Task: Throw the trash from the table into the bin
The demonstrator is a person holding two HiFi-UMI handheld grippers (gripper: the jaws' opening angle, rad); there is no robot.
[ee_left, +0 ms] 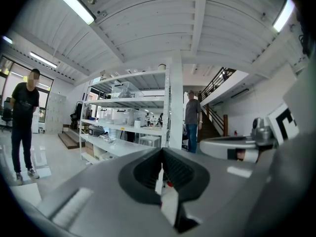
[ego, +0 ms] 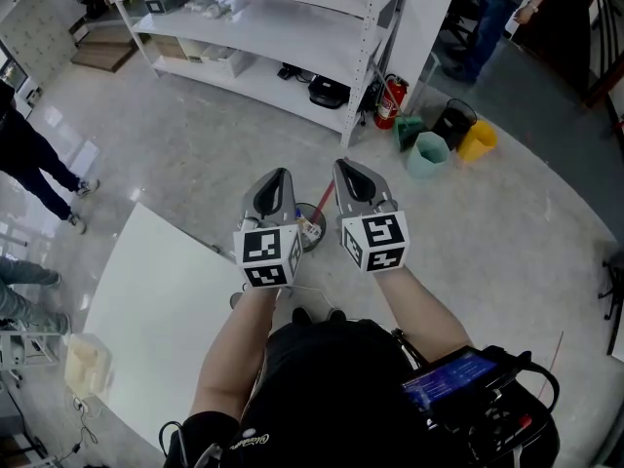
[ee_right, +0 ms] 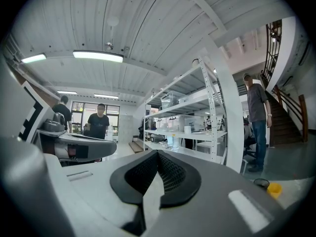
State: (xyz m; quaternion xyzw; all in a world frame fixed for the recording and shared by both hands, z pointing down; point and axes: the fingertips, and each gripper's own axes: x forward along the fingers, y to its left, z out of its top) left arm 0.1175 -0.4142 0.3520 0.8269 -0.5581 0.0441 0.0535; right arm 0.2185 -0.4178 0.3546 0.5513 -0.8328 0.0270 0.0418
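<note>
While hovering side by side and about level above the small round dark bin (ego: 320, 237) on the grey floor, just off the corner of the wide white table (ego: 166, 310), carry nothing. Pressed together on the left gripper (ego: 280, 177) and pressed together on the right gripper (ego: 347, 169), with no scrap pinched in either. Seems to have the trash down in that bin already, as pale scraps (ego: 309, 228) beside a red stick (ego: 326, 201) poking out; cannot find any on the part of the tabletop in view. Might turn to the table with pads shut and merely shove a leftover piece off the edge rather than catch it, so best to spread first. Might clip the rim on a low swing and tip the bin, spilling what lies inside. Might overlook trash on the near stretch of table hidden behind the arms, and stop too soon. Might also take the pale green bucket (ego: 427, 154), well apart by the white metal shelving (ego: 292, 37), for the target. Should mind the person in dark clothes (ego: 34, 154) beyond the table when swinging that way.
</note>
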